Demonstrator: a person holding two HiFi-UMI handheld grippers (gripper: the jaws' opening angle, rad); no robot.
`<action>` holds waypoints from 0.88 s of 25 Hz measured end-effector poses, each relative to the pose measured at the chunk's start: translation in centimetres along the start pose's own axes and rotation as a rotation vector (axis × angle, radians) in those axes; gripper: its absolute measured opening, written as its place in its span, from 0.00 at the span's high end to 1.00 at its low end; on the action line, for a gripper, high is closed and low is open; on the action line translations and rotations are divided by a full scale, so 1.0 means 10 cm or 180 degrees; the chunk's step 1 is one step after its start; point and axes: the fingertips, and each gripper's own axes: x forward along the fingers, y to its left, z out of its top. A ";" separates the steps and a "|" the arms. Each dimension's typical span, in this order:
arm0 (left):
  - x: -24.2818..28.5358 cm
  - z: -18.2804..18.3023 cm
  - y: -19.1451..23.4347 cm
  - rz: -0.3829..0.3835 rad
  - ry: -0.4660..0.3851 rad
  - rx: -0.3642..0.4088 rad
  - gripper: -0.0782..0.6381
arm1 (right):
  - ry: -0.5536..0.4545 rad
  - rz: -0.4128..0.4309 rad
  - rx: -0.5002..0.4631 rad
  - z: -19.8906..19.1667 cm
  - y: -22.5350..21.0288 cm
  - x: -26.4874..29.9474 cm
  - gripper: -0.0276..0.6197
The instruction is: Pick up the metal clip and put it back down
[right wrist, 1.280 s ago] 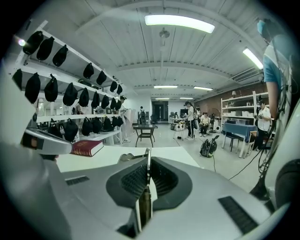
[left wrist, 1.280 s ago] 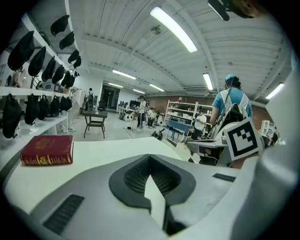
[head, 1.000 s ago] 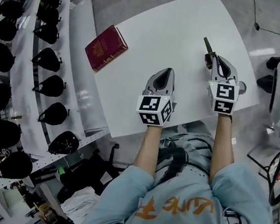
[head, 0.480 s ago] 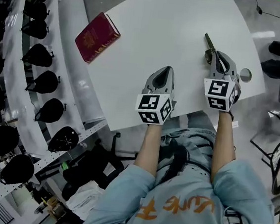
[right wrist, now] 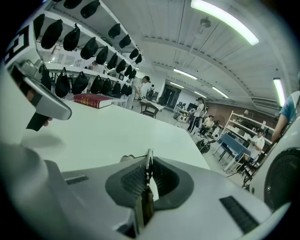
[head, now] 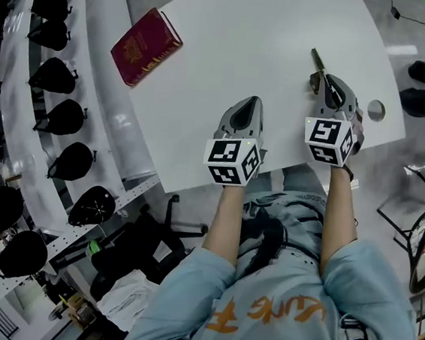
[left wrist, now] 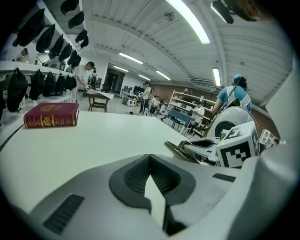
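The metal clip is a thin dark strip at the right side of the white table. My right gripper is shut on its near end, and its far end sticks out past the jaws. In the right gripper view the clip stands on edge between the pads. The left gripper view shows the clip low over the table; I cannot tell if it touches. My left gripper is shut on nothing and hovers left of the right one.
A dark red book lies at the table's far left. A round hole sits in the table just right of my right gripper. Shelves of black caps run along the left. The table's near edge is below both grippers.
The head view has shifted a little. My right gripper, with the clip in it, has drifted slightly left, uncovering the round hole. The left gripper has hardly moved.
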 end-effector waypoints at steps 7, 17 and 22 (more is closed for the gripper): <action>-0.01 0.00 0.00 -0.0013 -0.0011 0.0005 0.86 | 0.0018 0.0100 -0.0103 -0.02 0.16 0.02 0.91; 0.02 0.05 -0.07 -0.0079 -0.0051 0.0006 0.86 | 0.0037 0.0493 -0.0101 -0.01 0.42 0.04 0.78; 0.00 0.17 -0.11 -0.0079 -0.0150 0.0004 0.86 | -0.0299 0.0686 0.0282 0.26 0.39 -0.05 0.78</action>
